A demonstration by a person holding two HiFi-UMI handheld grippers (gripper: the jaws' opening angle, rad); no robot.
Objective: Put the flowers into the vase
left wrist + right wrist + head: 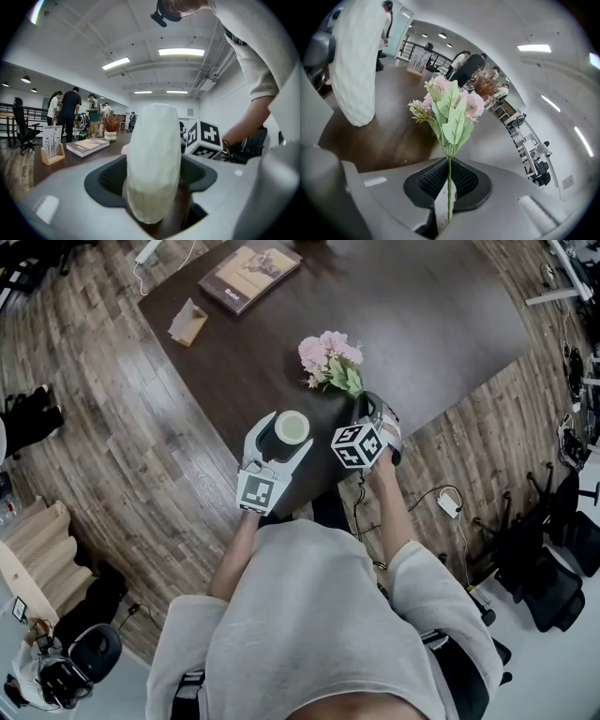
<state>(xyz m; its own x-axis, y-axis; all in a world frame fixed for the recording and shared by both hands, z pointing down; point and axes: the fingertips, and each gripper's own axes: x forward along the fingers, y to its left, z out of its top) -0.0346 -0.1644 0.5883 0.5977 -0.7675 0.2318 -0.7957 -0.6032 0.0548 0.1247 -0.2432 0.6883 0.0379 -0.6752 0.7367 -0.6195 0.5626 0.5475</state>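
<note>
Left gripper (278, 441) jaws clamped round the white vase (292, 427), steadying it upright at the counter's (441, 324) near edge. Right gripper (371, 418) jaws pinched together on the flowers' (330, 360) stem, blooms just beside the vase, likely to lift them over its mouth.

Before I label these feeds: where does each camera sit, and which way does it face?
Head view: on the person's head, facing steeply down at the dark table; shows torso, both arms, left gripper, right gripper.
Left gripper view: rides the left gripper, faces along its jaws, which hold the white vase; the person's sleeve shows at right.
Right gripper view: rides the right gripper, faces along its jaws, shut on the stem of the flowers; no body shows.
Shared: all three show the white vase.
</note>
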